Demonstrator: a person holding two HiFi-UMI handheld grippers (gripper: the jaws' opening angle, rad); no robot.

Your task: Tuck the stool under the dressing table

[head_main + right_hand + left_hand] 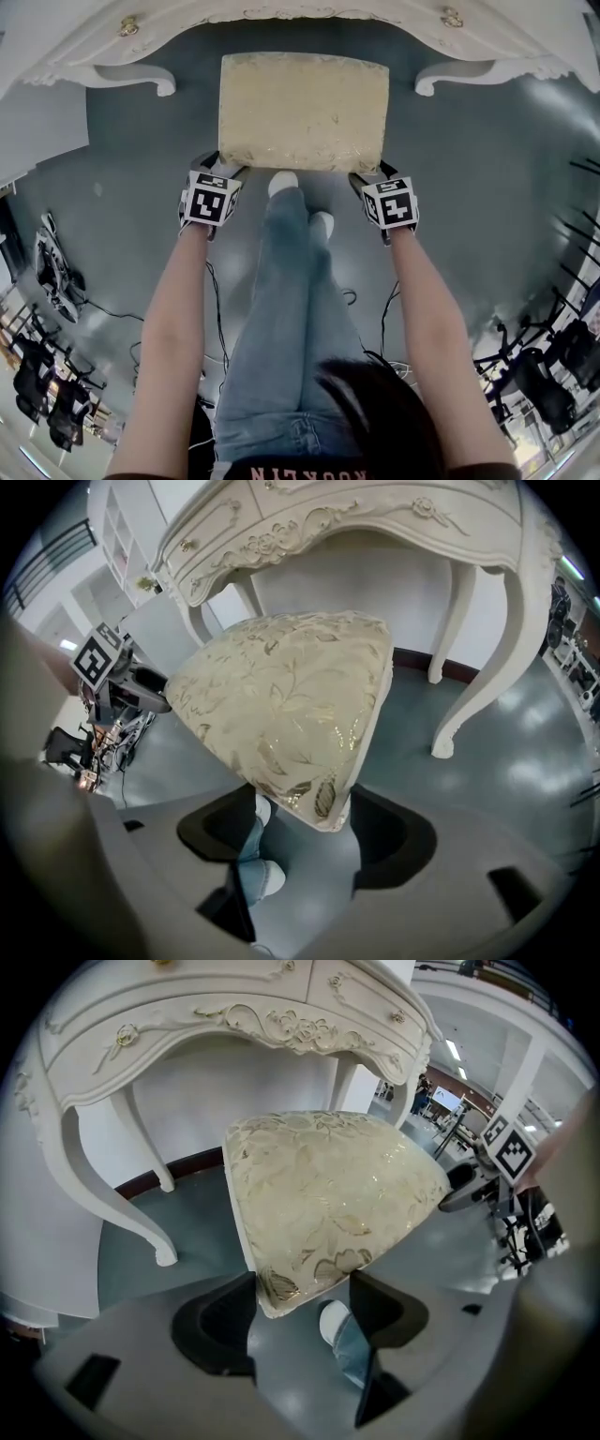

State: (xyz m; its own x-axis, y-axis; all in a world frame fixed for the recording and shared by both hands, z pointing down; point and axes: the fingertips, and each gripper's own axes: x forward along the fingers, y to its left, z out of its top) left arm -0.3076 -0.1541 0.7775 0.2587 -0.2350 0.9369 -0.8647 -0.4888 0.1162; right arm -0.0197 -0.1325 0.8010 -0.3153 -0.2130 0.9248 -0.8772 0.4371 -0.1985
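The stool (pixel 303 111) has a cream cushion with a gold leaf pattern and stands on the grey floor, partly under the white carved dressing table (pixel 281 28). My left gripper (pixel 217 173) sits at the stool's near left corner and my right gripper (pixel 375 183) at its near right corner. In the left gripper view the stool (pixel 328 1194) pokes its corner between the wide jaws of the left gripper (pixel 302 1288). In the right gripper view the stool (pixel 291 696) does the same with the right gripper (pixel 298 803). Both stand open around the corners; no pad clearly presses.
The person's jeans legs and white shoes (pixel 281 183) stand just behind the stool, between the grippers. Curved table legs (pixel 159 86) (pixel 427 84) flank the stool. Cables (pixel 211 309) trail on the floor, and dark equipment (pixel 52 272) (pixel 553 375) lines both sides.
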